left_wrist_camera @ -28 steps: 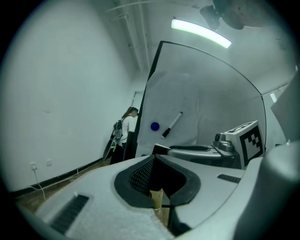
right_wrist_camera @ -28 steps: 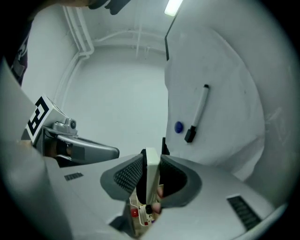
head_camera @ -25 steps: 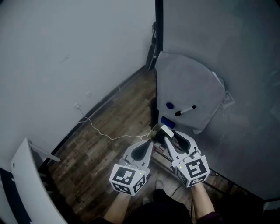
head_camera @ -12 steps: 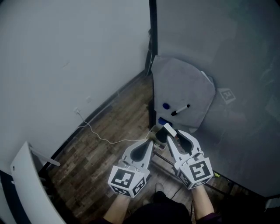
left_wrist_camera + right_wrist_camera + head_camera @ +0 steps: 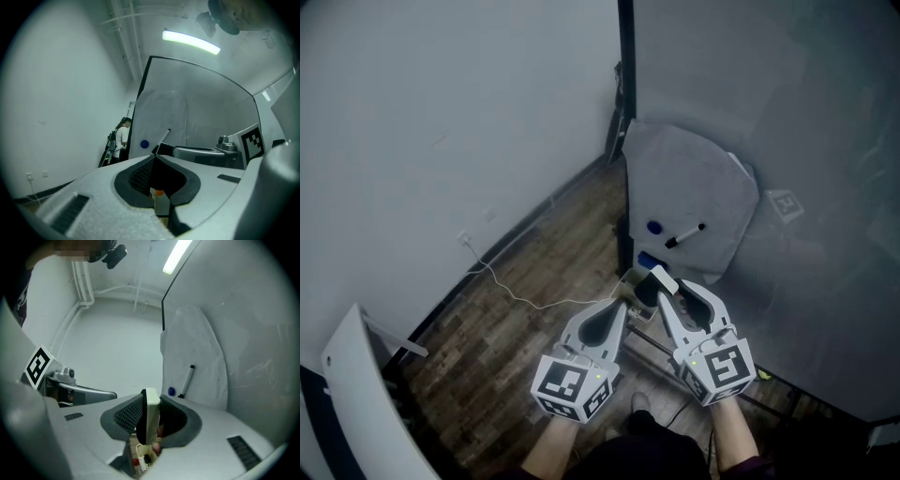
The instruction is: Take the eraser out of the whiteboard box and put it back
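My right gripper (image 5: 653, 285) is shut on the eraser (image 5: 664, 279), a white block with a dark felt side, held on edge between the pads. In the right gripper view the eraser (image 5: 151, 420) fills the gap of that gripper (image 5: 151, 403). Below it the whiteboard box (image 5: 140, 458) shows small items inside. The left gripper (image 5: 623, 302) is beside the right one, shut with nothing in it; its tips meet in the left gripper view (image 5: 154, 155). Both point level at the whiteboard (image 5: 787, 141).
A grey sheet (image 5: 689, 187) hangs on the board with a blue magnet (image 5: 654, 227) and a black marker (image 5: 684, 235). A white cable (image 5: 534, 292) lies on the wooden floor along the left wall. A white panel (image 5: 356, 403) stands at bottom left. A person (image 5: 123, 138) stands far off.
Over the second both grippers rose a little, the right one with the eraser in it. Nothing has moved in the last half second.
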{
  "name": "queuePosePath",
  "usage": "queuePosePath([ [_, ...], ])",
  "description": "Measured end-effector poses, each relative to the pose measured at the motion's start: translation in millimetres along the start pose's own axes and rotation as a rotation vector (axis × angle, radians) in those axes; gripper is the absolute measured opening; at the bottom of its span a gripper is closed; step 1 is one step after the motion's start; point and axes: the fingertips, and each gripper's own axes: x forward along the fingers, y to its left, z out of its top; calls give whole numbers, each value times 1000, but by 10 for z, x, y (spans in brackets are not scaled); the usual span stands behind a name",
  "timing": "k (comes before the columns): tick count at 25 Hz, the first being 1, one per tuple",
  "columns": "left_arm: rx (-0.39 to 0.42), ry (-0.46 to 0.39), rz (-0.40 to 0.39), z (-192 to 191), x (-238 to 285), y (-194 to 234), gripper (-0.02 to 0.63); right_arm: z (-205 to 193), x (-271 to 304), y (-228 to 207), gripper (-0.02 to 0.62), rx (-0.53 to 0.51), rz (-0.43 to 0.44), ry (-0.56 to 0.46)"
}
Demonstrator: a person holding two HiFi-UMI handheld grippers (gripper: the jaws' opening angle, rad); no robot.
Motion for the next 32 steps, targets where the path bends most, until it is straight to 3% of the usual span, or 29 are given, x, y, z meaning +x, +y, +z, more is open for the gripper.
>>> queuePosePath([
  [9, -3, 6, 4, -43, 30, 2, 6, -78, -6, -26, 103, -32, 5, -12],
  [32, -50, 113, 17, -545, 476, 286, 6, -691, 372, -235, 103, -138, 4, 91],
])
